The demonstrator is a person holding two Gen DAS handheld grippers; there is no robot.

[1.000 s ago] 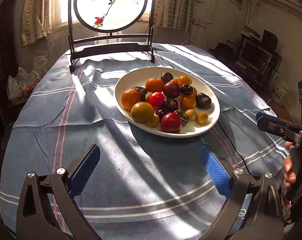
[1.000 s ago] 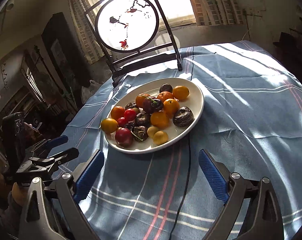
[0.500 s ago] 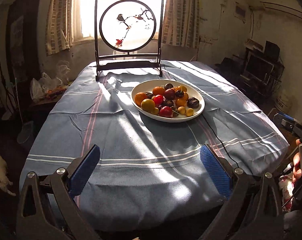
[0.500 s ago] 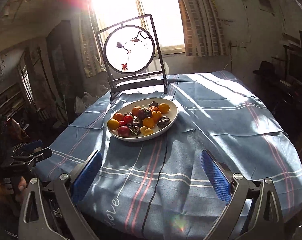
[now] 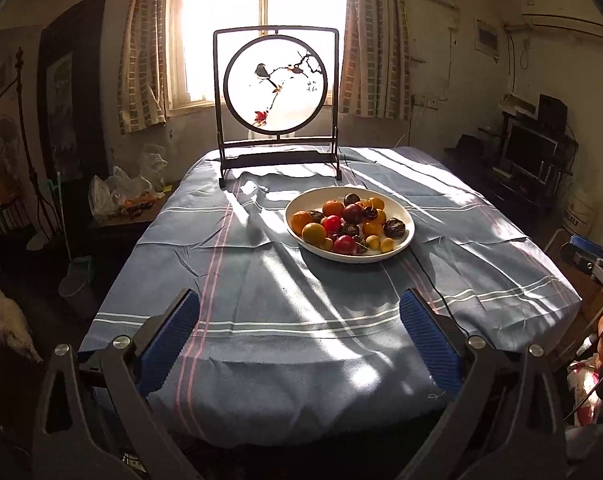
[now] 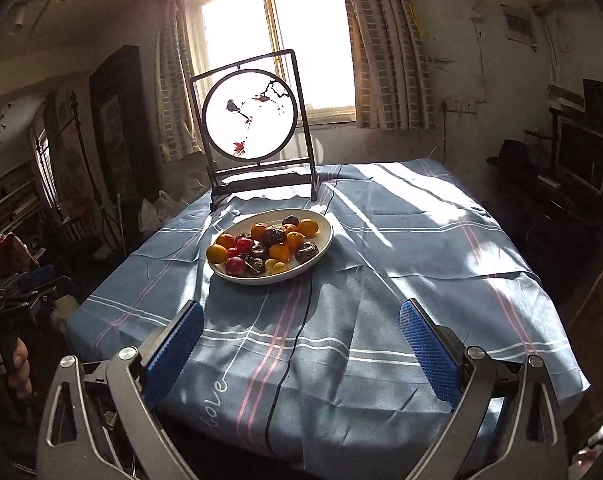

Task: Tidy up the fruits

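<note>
fruits point(image 5: 343, 222): oranges, red plums, dark wrinkled ones, small yellow ones, all piled in white oval plate point(image 5: 406, 240)
plate: on blue striped tablecloth point(image 5: 261, 280), in front of round bird screen point(image 5: 276, 84)
black cable point(image 6: 297, 332): runs from plate toward near table edge
left gripper point(image 5: 299, 334): jaws wide apart, empty, well short of plate
right gripper point(image 6: 301, 340): jaws wide apart, empty, well short of plate

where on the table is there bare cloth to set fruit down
Bare cloth: the wide stretch left of the white plate out to the pink stripe, and the near strip between plate and table edge, crossed by a black cable. Also right of the plate. Crowded: the plate itself and behind it, the framed screen.
</note>
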